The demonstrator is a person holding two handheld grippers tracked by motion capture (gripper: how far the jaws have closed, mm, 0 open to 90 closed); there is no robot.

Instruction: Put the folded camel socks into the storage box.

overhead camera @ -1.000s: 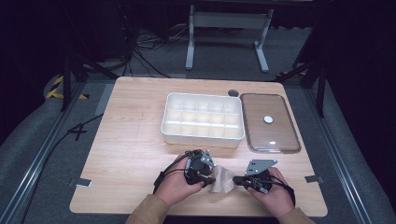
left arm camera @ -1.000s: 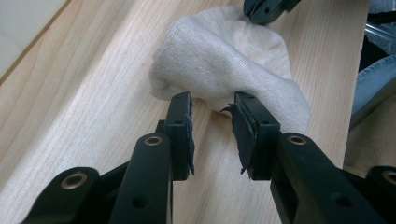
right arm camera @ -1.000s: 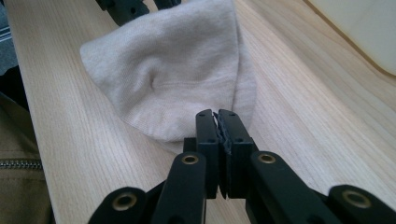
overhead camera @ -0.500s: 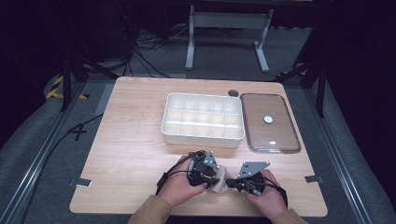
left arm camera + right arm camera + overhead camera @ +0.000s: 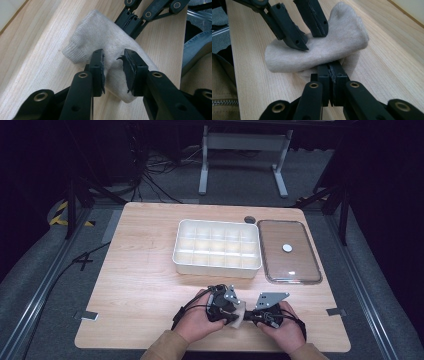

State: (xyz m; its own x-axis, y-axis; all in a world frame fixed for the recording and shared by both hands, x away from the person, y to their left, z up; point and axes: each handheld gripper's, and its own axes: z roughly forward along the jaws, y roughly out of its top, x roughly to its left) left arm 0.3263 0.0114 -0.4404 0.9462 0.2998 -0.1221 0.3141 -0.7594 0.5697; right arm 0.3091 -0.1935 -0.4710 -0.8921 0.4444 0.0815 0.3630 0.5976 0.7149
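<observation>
A pale, rounded-corner wooden table with a light grain sits in the middle of a dark room, lit from above while everything past its edges sinks into shadow. Grey carpeted floor spreads around it. Long metal floor rails run along the left side, with another on the right. Behind the table, a grey metal stand with two splayed feet rises into the dark. Black cables tangle on the floor at the back left. A strip of yellow-and-black hazard tape lies near the left rail. Small grey tape tabs mark the table's near edge.
</observation>
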